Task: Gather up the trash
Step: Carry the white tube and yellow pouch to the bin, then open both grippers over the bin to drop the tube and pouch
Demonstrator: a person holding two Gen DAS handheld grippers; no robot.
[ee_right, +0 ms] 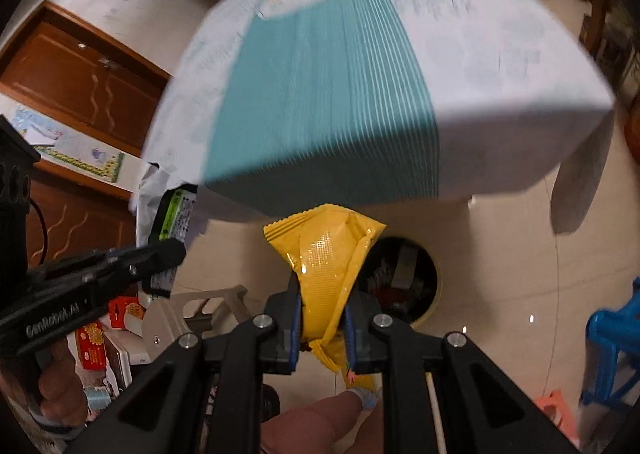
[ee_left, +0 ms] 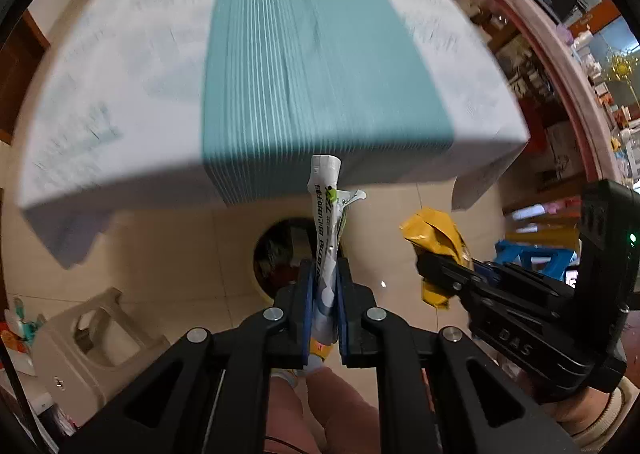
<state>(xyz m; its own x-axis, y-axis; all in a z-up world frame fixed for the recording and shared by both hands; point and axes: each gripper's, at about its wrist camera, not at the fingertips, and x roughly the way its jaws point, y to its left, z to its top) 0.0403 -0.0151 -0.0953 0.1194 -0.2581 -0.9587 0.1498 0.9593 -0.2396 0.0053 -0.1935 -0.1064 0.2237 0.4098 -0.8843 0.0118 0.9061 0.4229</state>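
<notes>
At the far left we see a beige plastic stool (ee_left: 96, 338) on the tiled floor (ee_left: 168, 254). Our left gripper (ee_left: 324, 286) points steeply down, its blue pads clamped tight on a crumpled white wrapper (ee_left: 326, 214) with green and black print, which sticks up past the fingertips. Directly beyond it on the floor sits a round trash bin (ee_left: 276, 250), dark inside with scraps, just in front of the table (ee_left: 120, 94) draped in a white and teal striped cloth. To the right, our right gripper (ee_right: 322, 314) pinches a shiny yellow snack packet (ee_right: 326, 250), the bin (ee_right: 404, 274) just beyond it. A blue plastic stool (ee_right: 612, 338) stands furthest right.
</notes>
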